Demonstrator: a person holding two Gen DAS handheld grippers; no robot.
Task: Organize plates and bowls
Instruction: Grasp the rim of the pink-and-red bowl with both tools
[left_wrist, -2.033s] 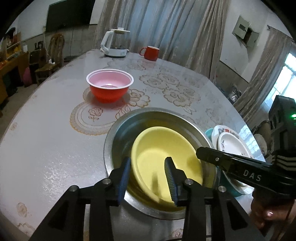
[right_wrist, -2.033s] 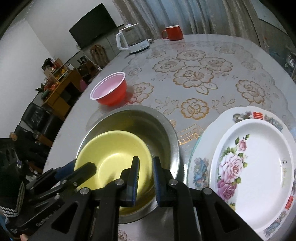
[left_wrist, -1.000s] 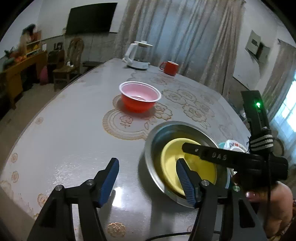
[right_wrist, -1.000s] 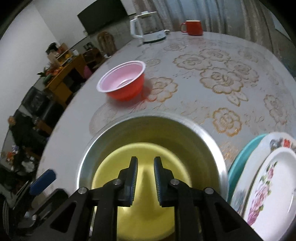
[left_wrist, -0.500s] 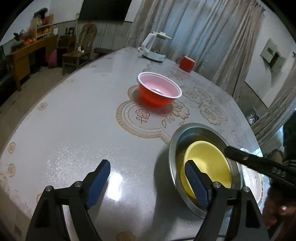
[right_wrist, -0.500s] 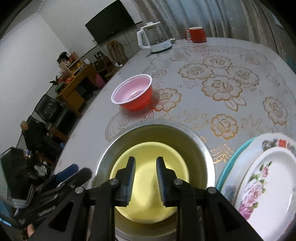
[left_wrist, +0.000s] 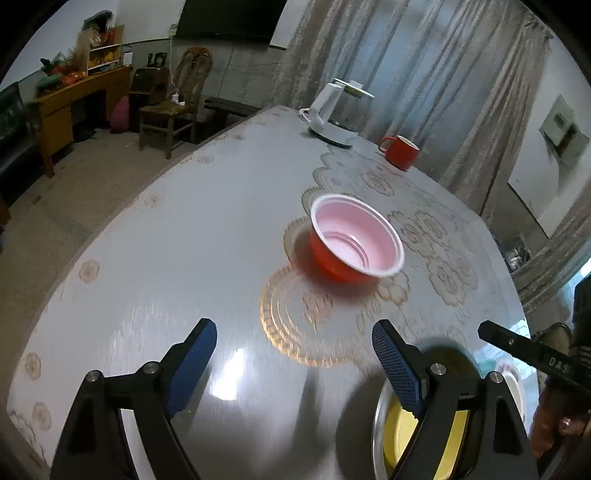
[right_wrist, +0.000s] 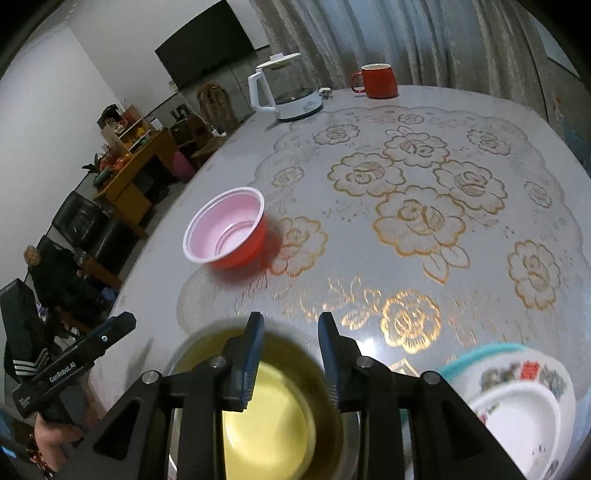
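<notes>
The left gripper (left_wrist: 293, 363) hung above the table (left_wrist: 184, 258) with its blue-padded fingers spread wide and nothing between them. Ahead of it and a little toward its right finger sat the red bowl (left_wrist: 356, 242), pink inside, upright on the patterned cloth and well apart from both pads. Behind its right finger, low at the side, lay the metal basin (left_wrist: 380, 435) with the yellow bowl (left_wrist: 454, 443) resting inside it.

The right gripper (right_wrist: 290, 356) was parted only a moderate way and held nothing. Directly under and just behind its fingertips lay the same metal basin (right_wrist: 351, 424), the yellow bowl (right_wrist: 269, 424) sitting within it. To the right of that gripper stood a stack of plates: a white flowered plate (right_wrist: 517, 417) on a larger decorated plate (right_wrist: 524, 373), with a teal rim (right_wrist: 476, 352) showing beneath. The red bowl (right_wrist: 231, 232) stood ahead and to the left of the right gripper's fingers, apart from the basin.

Far ahead of both grippers, at the table's far edge, stood a white kettle (right_wrist: 286, 88) and a red mug (right_wrist: 376, 81), near each other.
</notes>
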